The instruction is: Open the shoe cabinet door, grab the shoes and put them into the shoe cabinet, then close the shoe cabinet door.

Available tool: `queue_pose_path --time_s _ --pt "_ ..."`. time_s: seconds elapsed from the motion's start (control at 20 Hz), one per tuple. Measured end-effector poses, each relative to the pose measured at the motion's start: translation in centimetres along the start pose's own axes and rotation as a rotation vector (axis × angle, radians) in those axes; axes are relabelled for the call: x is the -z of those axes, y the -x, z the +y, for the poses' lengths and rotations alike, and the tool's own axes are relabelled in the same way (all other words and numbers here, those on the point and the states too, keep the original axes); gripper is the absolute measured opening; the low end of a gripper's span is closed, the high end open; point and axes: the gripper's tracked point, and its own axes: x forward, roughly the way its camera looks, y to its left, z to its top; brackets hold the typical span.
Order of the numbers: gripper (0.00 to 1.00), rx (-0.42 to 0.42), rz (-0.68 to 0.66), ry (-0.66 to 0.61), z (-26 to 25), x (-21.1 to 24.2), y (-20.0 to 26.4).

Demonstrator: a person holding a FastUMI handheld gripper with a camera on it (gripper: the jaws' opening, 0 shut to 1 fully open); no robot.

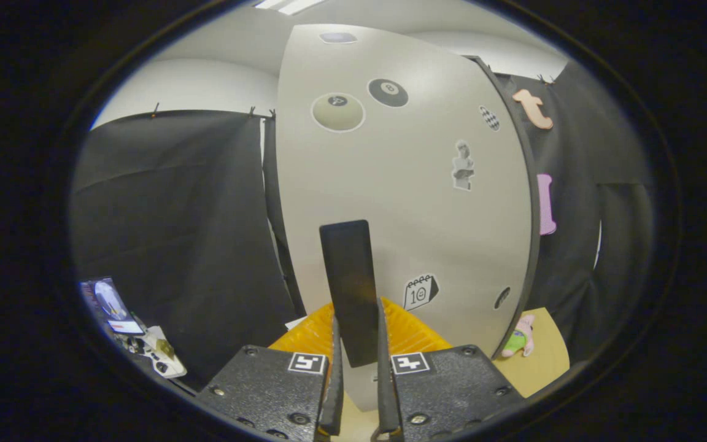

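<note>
Black cloth booth wall behind; shoe cabinet door (402,202), pale, stickered, upright ahead. Hand-held gripper (356,362) pinching dark door handle (348,288) between both fingers. Yellow ribbed item (412,334) on worktop (537,362) below.

At the bottom centre of the frame the gripper (356,368) points forward with its two fingers (335,374) drawn close together and upright, both pressing on the dark handle (348,288) that stands between them.

The claw (356,368) has two textured dark blocks — each with screws and a black-and-white square marker.
</note>
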Motion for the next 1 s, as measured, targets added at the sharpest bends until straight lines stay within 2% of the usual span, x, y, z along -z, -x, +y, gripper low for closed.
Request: queue_pose_path --time_s 0.3,0.5,0.7,0.9,1.0 --pt "0.24 0.075 -0.009 -0.009 -3.2 0.0 4.0" --pt "0.17 0.162 -0.021 0.026 -5.8 -0.3 5.7" --pt "0.10 0.212 -0.027 0.042 -7.7 -0.4 6.0" --pt "0.08 0.248 -0.035 0.076 -10.2 -0.6 6.6" --pt "0.07 0.222 -0.032 0.057 -9.9 -0.6 7.0"
